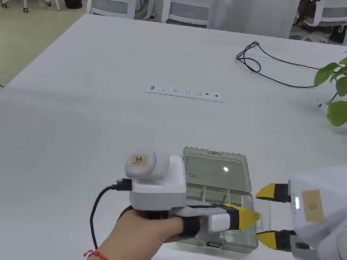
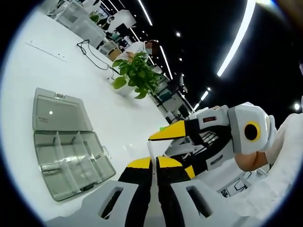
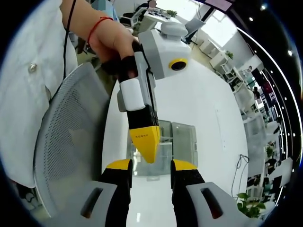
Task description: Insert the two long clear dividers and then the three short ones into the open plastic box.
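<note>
We found the box lying open by the near edge of the worktop, right of its middle, with the lid folded back toward the far side. In the left gripper view it held dividers standing in place. We made out two long walls running its length and short cross pieces between them, though we could not count the short ones with certainty. So we judged the long pair done and the short ones partly done. The left gripper, held in a hand, was pinched tight on a clear divider at the box's right end, not yet seated; we took it for a short one. The right gripper stood wide with nothing in it, its jaws flanking the left one's tip and the clear piece. We judged that seating this piece remained, and perhaps another. A small tan sticker on the left gripper carried a handwritten mark, as did a second sticker on the right gripper; we could read neither. Tiny dark print on the left gripper's yellow jaw was also too small to read.
</note>
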`<state>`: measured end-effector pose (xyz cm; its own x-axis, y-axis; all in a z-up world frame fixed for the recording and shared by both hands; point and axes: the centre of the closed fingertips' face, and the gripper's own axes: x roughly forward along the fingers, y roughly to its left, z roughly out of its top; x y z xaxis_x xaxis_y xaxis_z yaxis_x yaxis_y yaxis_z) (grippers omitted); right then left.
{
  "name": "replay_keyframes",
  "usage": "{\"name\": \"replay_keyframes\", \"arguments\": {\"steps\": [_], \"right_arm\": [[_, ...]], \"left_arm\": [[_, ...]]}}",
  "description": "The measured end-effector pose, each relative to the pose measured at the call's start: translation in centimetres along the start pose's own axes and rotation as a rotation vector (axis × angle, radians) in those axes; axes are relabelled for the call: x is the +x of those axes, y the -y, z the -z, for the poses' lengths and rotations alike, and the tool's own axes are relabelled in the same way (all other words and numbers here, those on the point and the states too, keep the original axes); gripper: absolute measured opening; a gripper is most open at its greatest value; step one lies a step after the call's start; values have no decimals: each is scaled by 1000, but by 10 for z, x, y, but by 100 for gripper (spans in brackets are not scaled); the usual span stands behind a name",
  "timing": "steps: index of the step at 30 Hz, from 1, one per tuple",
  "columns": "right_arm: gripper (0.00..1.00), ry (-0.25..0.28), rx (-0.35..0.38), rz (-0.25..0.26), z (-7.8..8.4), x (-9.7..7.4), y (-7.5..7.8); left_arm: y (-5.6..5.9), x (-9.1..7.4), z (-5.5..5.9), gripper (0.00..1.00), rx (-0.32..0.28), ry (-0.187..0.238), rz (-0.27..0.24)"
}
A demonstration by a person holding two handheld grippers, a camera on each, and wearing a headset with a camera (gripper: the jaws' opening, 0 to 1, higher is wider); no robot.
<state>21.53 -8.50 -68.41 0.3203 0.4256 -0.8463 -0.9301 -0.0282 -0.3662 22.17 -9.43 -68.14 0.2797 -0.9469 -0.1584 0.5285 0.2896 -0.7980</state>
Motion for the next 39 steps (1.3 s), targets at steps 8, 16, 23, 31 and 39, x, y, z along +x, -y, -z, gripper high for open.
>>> {"name": "replay_keyframes", "arguments": {"steps": [8,16,23,31,39], "right_arm": [[34,8,-1,9,0,1,1],[37,44,39,4,-4,-6,5],[33,150,172,-94,-9,-17,6],[23,269,277,-269,-22,-31,-4],[14,327,321,-424,-34,-40,-22]], "left_arm": [[-3,-1,-1,0,-18,12,-9],[-6,-4,-1,0,49,7,-16],[-1,-11,9,0,268,-53,11],[21,-20,18,0,497,-95,130],[37,-26,21,0,633,-94,219]]}}
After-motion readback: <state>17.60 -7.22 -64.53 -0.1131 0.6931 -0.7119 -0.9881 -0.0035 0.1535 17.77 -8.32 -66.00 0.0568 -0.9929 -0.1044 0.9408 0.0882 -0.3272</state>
